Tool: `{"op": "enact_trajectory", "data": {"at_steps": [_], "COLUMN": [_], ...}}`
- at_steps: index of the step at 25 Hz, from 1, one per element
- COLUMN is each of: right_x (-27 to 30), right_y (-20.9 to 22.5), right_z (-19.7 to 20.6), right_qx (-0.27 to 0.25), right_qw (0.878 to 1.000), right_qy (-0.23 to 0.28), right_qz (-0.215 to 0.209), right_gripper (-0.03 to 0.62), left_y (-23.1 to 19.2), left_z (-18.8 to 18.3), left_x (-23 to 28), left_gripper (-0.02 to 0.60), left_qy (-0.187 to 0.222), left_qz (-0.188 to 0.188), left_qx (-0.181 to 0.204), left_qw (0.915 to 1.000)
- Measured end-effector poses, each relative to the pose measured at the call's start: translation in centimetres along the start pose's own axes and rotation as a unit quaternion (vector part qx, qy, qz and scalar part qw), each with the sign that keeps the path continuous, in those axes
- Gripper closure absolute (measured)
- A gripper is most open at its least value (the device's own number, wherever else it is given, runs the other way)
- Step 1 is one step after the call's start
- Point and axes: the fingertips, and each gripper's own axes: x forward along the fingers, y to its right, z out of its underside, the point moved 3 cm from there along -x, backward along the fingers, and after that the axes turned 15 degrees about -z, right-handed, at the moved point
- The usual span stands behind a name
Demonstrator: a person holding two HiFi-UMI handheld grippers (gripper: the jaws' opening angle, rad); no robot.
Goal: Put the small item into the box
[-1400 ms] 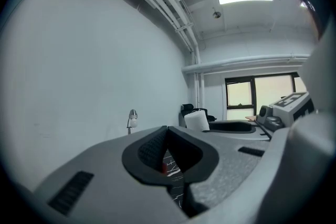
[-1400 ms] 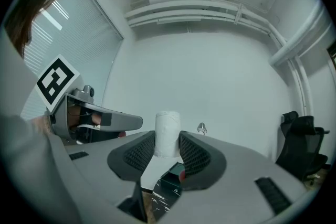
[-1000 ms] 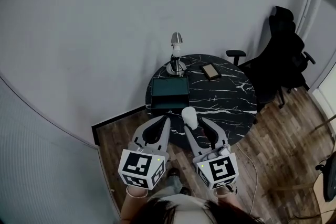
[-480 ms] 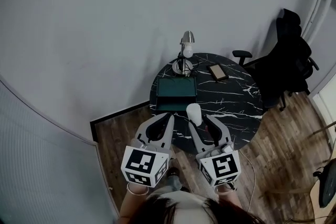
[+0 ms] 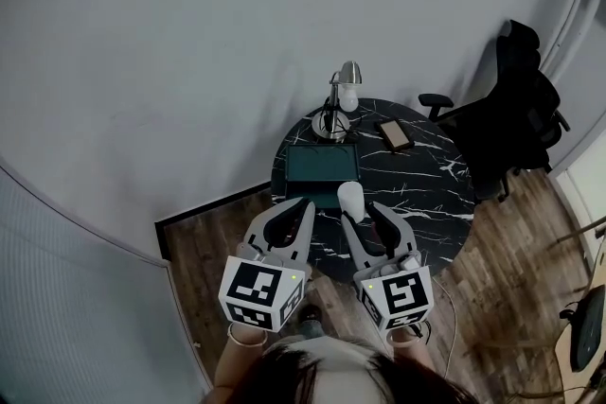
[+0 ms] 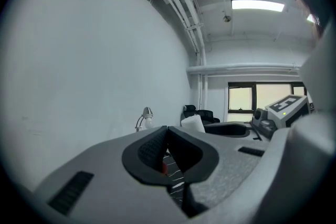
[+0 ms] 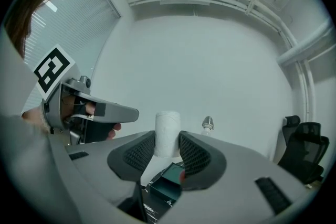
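Note:
My right gripper point(image 5: 354, 210) is shut on a small white roll point(image 5: 351, 198), holding it upright above the near edge of the round black marble table point(image 5: 426, 199). The roll point(image 7: 167, 134) stands between the right gripper's point(image 7: 167, 148) pads. A dark green open box point(image 5: 322, 166) lies on the table's left side, just beyond the roll; the box point(image 7: 169, 185) shows below the jaws in the right gripper view. My left gripper point(image 5: 307, 207) hangs beside the right one, over the table's near left edge. The left gripper point(image 6: 167, 147) is shut with nothing between its pads.
A silver desk lamp point(image 5: 345, 86) stands at the table's far edge behind the box. A phone point(image 5: 394, 134) lies at the far right of the table. A black office chair point(image 5: 511, 109) stands to the right. Wooden floor point(image 5: 511, 251) surrounds the table; a grey wall rises behind.
Both grippers, with the white roll in the right one, have come slightly closer to the table and box. The view has shifted so the table sits a little higher.

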Motion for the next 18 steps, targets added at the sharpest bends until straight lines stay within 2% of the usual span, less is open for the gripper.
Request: {"op": "enact_trajectory", "data": {"at_steps": [6,8,13,18], "right_x": [1.8,2.3,3.3,4.6], "right_y": [0.0,-0.1,0.7,1.9], "right_z": [0.4,0.6,1.2,2.2], "right_qx": [0.007,-0.007,-0.002,0.002], "right_qw": [1.0,1.0,1.0,0.999], "right_qy": [-0.019,-0.022,-0.026,-0.037], "right_qz": [0.004,0.002,0.006,0.0], "right_gripper": [0.43,0.43,0.43,0.43], "left_y": [-1.1,-1.4,-2.2,-2.6], "left_z": [0.0,0.2,0.8,1.0], "left_x": [1.4,1.8,3.4,4.9], "left_gripper": [0.572,0.572,0.572,0.572], "left_qy": [-0.002,-0.005,-0.013,-0.018], "left_qz": [0.019,0.025,0.026,0.021], "left_qx": [-0.005,-0.002,-0.015,-0.009], "left_qw": [0.9998,0.9997,0.9995,0.9996]}}
